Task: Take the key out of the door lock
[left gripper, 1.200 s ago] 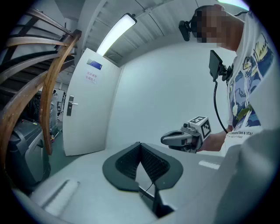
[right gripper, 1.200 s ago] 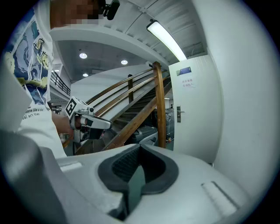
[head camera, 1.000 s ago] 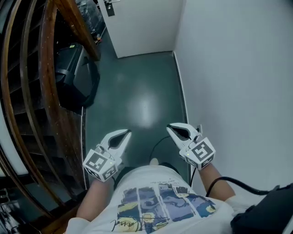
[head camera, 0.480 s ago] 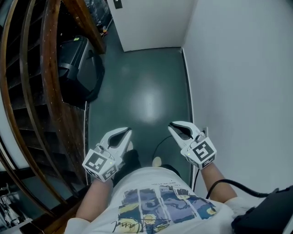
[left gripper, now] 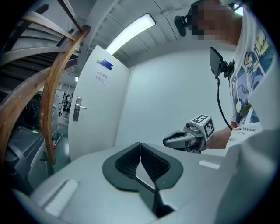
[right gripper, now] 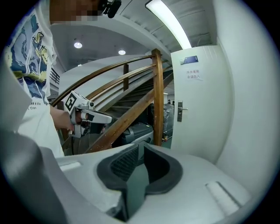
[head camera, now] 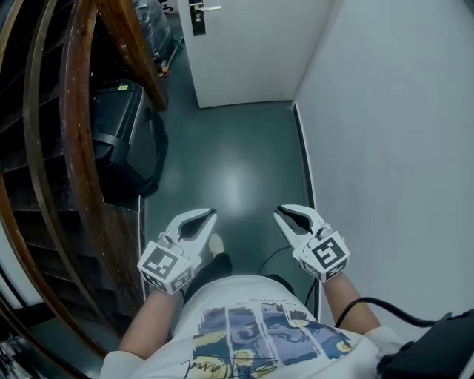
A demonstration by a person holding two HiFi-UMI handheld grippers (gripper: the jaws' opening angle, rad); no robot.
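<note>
A white door (head camera: 244, 44) stands shut at the far end of the passage, with a dark lock plate and lever handle (head camera: 198, 16); a key is too small to make out. The same door (left gripper: 96, 105) and handle (left gripper: 78, 108) show in the left gripper view, and the door (right gripper: 197, 100) with its handle (right gripper: 180, 110) in the right gripper view. My left gripper (head camera: 205, 215) is held low at waist height, shut and empty, well short of the door. My right gripper (head camera: 283, 213) hangs level with it, its jaws opening a little with nothing between them.
A curved wooden stair railing (head camera: 81, 148) runs along the left, with a black case (head camera: 126, 141) on the floor under it. A white wall (head camera: 400, 148) closes the right side. Dark green floor (head camera: 229, 170) leads to the door. A black cable (head camera: 385, 303) trails from the right gripper.
The person has stepped forward, so the door and its handle have come further into view at the top. The right gripper's jaws have parted slightly; the left stays shut.
</note>
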